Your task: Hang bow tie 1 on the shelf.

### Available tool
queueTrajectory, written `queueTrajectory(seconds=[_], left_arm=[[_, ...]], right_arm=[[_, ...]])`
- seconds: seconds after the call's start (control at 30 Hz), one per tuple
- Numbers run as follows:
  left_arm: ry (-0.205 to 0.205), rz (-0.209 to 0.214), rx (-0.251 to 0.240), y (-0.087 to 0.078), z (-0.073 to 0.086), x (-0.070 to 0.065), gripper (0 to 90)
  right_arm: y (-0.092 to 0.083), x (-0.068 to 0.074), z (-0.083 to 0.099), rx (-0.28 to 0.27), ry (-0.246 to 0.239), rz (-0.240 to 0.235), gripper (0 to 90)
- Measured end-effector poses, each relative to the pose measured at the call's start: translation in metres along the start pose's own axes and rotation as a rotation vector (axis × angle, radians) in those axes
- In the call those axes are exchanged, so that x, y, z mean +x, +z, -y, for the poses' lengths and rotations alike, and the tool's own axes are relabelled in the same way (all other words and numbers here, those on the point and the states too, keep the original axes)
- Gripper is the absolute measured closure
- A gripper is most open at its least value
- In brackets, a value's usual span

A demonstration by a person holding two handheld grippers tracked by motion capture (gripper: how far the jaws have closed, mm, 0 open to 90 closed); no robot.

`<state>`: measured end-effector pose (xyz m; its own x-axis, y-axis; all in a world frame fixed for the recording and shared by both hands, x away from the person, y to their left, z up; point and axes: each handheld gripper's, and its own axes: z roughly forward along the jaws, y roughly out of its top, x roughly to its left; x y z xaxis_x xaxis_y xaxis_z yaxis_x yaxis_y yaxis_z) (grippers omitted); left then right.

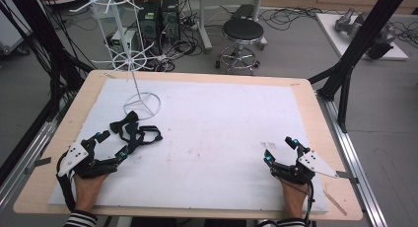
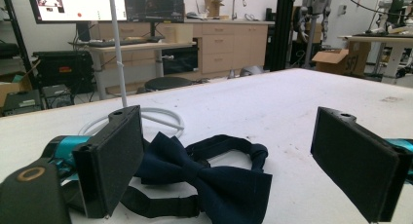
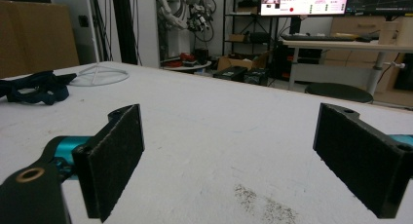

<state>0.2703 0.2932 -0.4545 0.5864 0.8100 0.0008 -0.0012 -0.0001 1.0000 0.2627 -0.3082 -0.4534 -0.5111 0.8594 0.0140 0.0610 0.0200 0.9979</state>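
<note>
A dark navy bow tie (image 1: 134,130) with its strap lies on the white mat (image 1: 212,138), left of centre. My left gripper (image 1: 112,144) rests on the mat just in front of it, open. In the left gripper view the bow tie (image 2: 204,177) lies between and just beyond the wide-apart jaws, untouched. A white wire rack stand (image 1: 138,69) rises behind the tie, its ring base (image 2: 146,118) on the mat. My right gripper (image 1: 281,150) sits near the mat's right front, open, with bare mat (image 3: 234,136) between its jaws. Far off to the left lies the bow tie (image 3: 34,87).
The mat covers a wooden table (image 1: 315,96). A black stool (image 1: 242,32) and computer towers (image 1: 157,17) stand on the floor behind the table. A black frame post (image 1: 355,49) rises at the right. A dirty smudge (image 3: 263,204) marks the mat by my right gripper.
</note>
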Motion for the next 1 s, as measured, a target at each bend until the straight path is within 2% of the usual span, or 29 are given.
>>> queueTrajectory(seconds=[0.13,0.3,0.73,1.0], left_arm=[[0.003,0.0,0.001,0.0004,-0.0001,-0.0004,12.6],[-0.007,-0.002,0.005,0.0009,-0.0003,0.0002,12.6],[-0.002,-0.002,0.009,0.0013,-0.0006,0.0001,12.6],[0.011,-0.008,0.05,0.001,-0.0034,0.001,12.6]], right_arm=[[-0.0003,-0.0011,0.0001,-0.003,0.015,-0.001,10.7],[0.0002,-0.0005,-0.0001,-0.003,0.003,0.0,10.7],[0.0004,-0.0002,-0.0002,-0.001,0.002,0.005,10.6],[0.0002,0.0001,-0.0003,0.006,0.008,0.003,10.7]])
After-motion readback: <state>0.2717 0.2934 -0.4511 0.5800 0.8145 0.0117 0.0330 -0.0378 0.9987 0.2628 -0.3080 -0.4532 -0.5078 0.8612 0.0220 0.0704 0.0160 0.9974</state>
